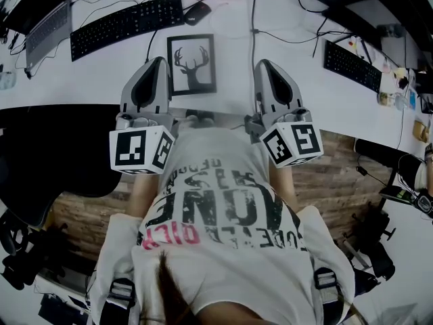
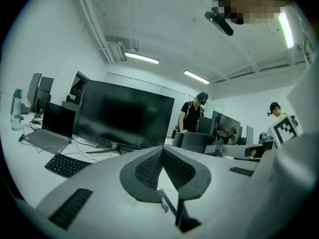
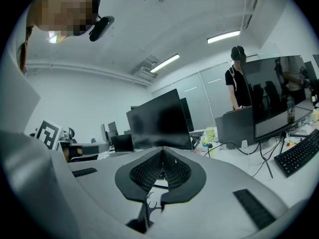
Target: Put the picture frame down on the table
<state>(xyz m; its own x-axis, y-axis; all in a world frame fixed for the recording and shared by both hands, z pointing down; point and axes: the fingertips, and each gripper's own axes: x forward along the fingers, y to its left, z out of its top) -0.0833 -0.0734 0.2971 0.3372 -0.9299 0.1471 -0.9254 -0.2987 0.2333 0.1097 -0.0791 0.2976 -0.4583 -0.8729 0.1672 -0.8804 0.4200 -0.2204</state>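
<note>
The picture frame [image 1: 192, 64] lies flat on the white table [image 1: 81, 80], its deer silhouette facing up. It is free of both tools. The left gripper [image 1: 160, 62] rests just to the left of the frame and the right gripper [image 1: 263, 65] a little farther off on its right, so the frame sits between them. In the left gripper view the ribbed pads [image 2: 147, 168] meet at their tips with nothing pinched; the right gripper view shows the same. There the pads [image 3: 144, 172] are pressed together, and the antlers show on the table through the gap below them. Beyond the frame lies a black mouse [image 1: 197, 12], with a keyboard [image 1: 126, 24] beyond it to the left. Another keyboard [image 1: 352, 65] sits well off to the frame's right.
</note>
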